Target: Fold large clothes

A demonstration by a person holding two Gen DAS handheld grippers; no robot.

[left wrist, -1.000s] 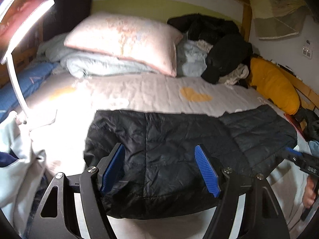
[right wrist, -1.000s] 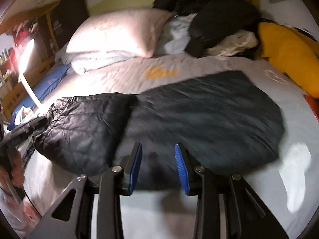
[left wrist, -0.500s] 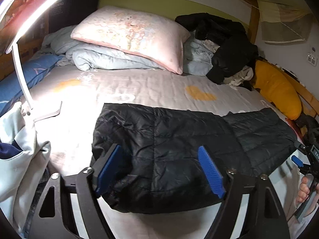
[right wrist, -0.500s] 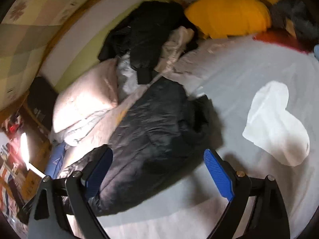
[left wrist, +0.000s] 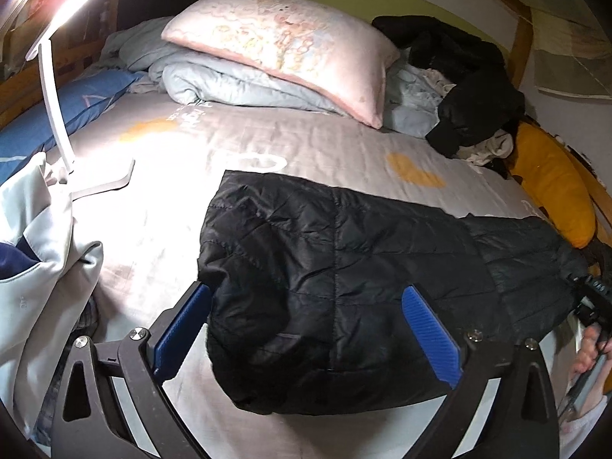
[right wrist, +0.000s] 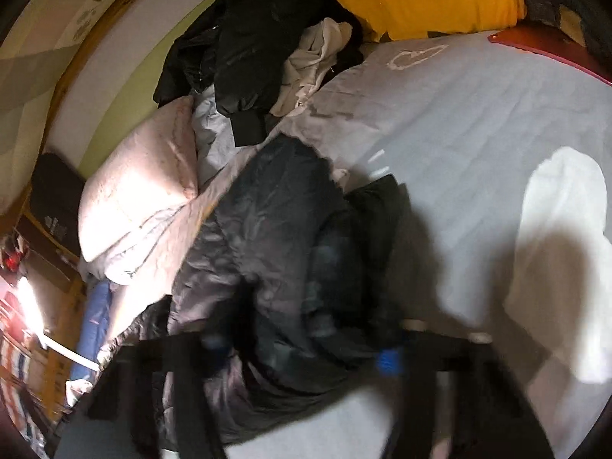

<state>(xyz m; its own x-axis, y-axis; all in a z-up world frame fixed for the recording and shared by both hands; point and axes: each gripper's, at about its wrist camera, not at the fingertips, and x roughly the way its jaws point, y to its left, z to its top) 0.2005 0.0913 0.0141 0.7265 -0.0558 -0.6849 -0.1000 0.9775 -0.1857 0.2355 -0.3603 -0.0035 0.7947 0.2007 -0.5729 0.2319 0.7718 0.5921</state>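
A black quilted jacket [left wrist: 344, 275] lies folded lengthwise across the grey bed sheet [left wrist: 267, 145]. My left gripper [left wrist: 306, 294] hovers over its near left end. Its jaws are opening wide and the blue pads [left wrist: 183, 325] stand on either side of the fabric without pressing it. In the right wrist view the picture is blurred. The jacket's other end [right wrist: 275, 252] bunches up between the jaws of my right gripper [right wrist: 302, 352], which are closing with the pads still apart. A person's hand [left wrist: 587, 348] shows at the right edge of the left wrist view.
A pink pillow [left wrist: 283, 46] on a pale folded quilt [left wrist: 229, 84] lies at the head of the bed. Beside it are a heap of dark clothes [left wrist: 466, 88] and a yellow cushion [left wrist: 554, 191]. A white lamp [left wrist: 53, 107] and a pale garment [left wrist: 34, 248] sit at the left.
My left gripper sank closer to the jacket's left end and its jaws spread wider. My right gripper rolled, swung to the jacket's right end, opened wide, then began narrowing around the fabric.
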